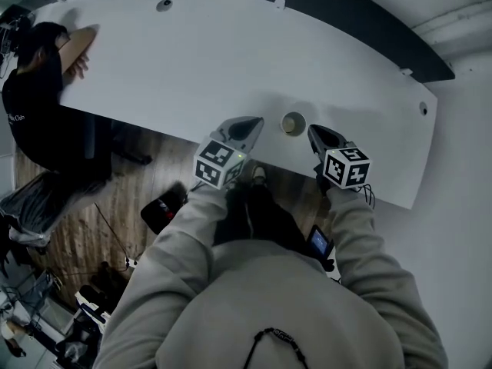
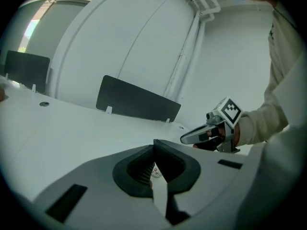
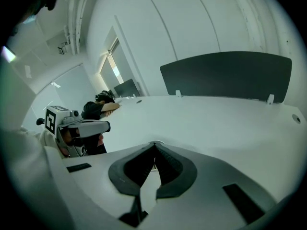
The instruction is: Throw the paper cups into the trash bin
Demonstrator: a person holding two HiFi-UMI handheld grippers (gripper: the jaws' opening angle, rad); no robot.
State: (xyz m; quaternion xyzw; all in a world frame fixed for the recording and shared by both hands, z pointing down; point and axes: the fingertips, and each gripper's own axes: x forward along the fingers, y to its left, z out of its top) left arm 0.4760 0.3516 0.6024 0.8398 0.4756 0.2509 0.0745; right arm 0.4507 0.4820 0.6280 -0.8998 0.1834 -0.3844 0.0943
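Listing one paper cup [image 1: 293,123]: small, round, pale, upright with its mouth open to the ceiling. It stands near the front edge of the table [image 1: 192,60], between the two grippers and touching neither. Left gripper [image 1: 251,123]: grey moulded shell with dark ribbed pads. Its tapered tips are pressed together with nothing held, and it lies just left of the cup. Left cube [image 1: 219,162]: black-and-white square markers, mounted at that gripper's rear. Right gripper [image 1: 315,132]: same build, tips likewise clenched and empty, just right of the cup. Right cube [image 1: 346,166]: matching markers. Sleeves [image 1: 184,221]: light, soft fabric, reaching to both grippers. Table: long curved top, smooth matt white. Grommet [image 1: 164,4]: small, round and dark, set near the table's far edge. Panels [image 1: 346,14]: flat, dark, upright along the table's far edge on small white clips. Person [image 1: 34,91]: seated at the far left end in a dark top, one arm bent up on the tabletop, well apart from the cup. Floor [image 1: 115,206]: brown wood planks below the near edge, with dark cables and gear lying on it. Walls [image 2: 120,32]: plain white.
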